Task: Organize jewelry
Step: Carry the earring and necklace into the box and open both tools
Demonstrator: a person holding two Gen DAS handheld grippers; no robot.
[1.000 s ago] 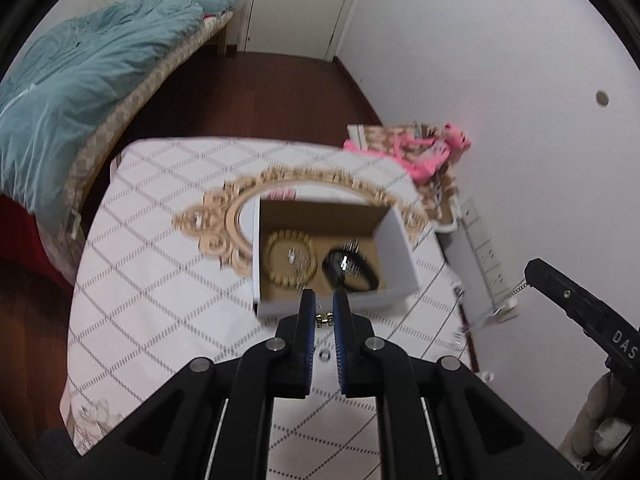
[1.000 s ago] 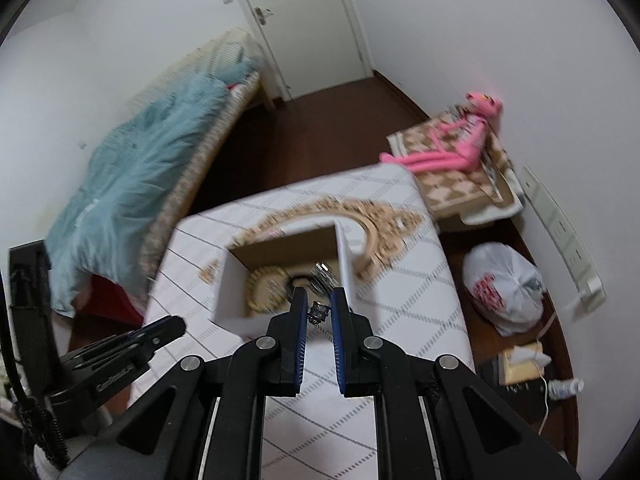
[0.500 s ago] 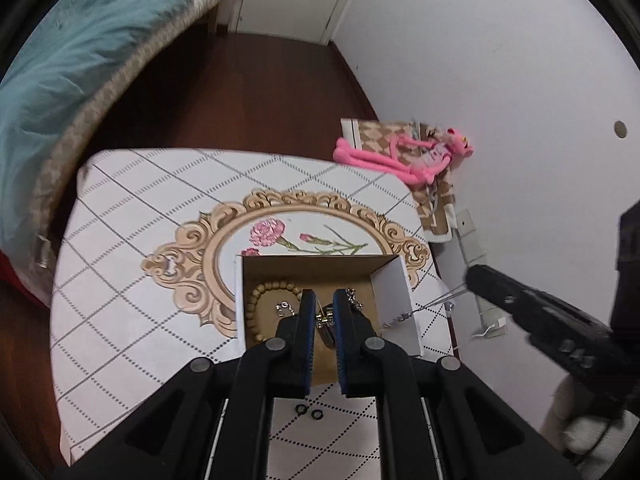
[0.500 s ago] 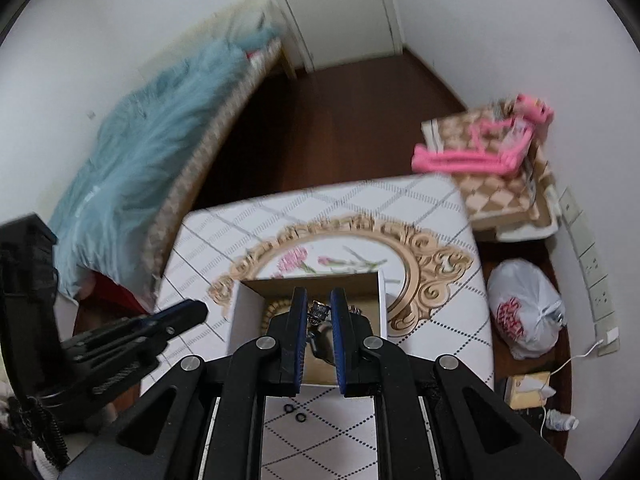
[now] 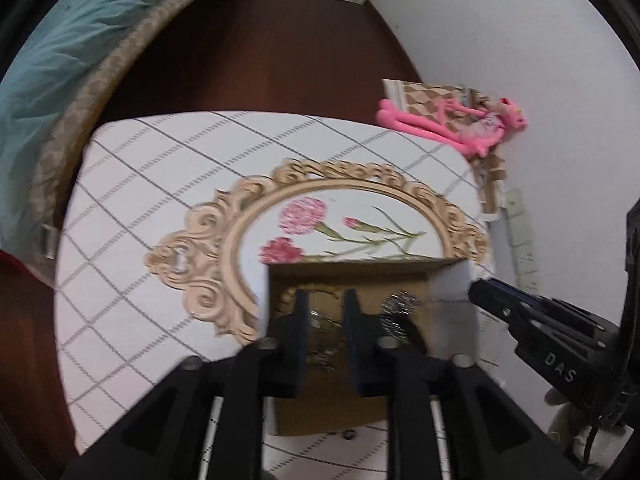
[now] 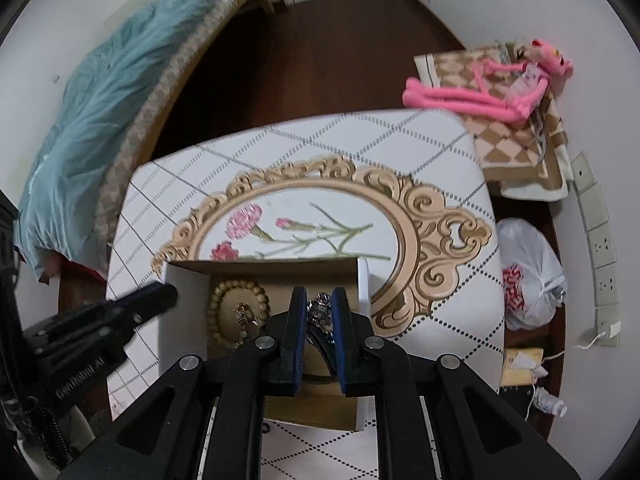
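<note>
An open cardboard box (image 6: 184, 304) with white outer walls stands on the table, and both grippers point down into it. My left gripper (image 5: 325, 306) hovers over the box's left half; its jaws are opening and a thin chain (image 5: 324, 330) shows between the fingers, untouched. My right gripper (image 6: 319, 302) is over the right half. Its jaws are starting to open, and the pads still hold a silver necklace (image 6: 320, 311), which also glints as the necklace (image 5: 400, 308) beside the right gripper (image 5: 480, 294). A wooden bead bracelet (image 6: 238, 312) lies inside the box. The left gripper (image 6: 158, 298) shows at the box's left wall.
The table (image 5: 132, 216) has a white lattice cloth with a printed gold frame (image 6: 432, 224) and flowers. Small black rings (image 5: 349, 434) lie before the box. A bed with a teal blanket (image 6: 104, 92) is at left, and a pink plush toy (image 6: 480, 92) and a white bag (image 6: 528, 276) are at right.
Both grippers came forward and down over the box. The left jaws have parted and let go of the chain. The right jaws look about as close as before.
</note>
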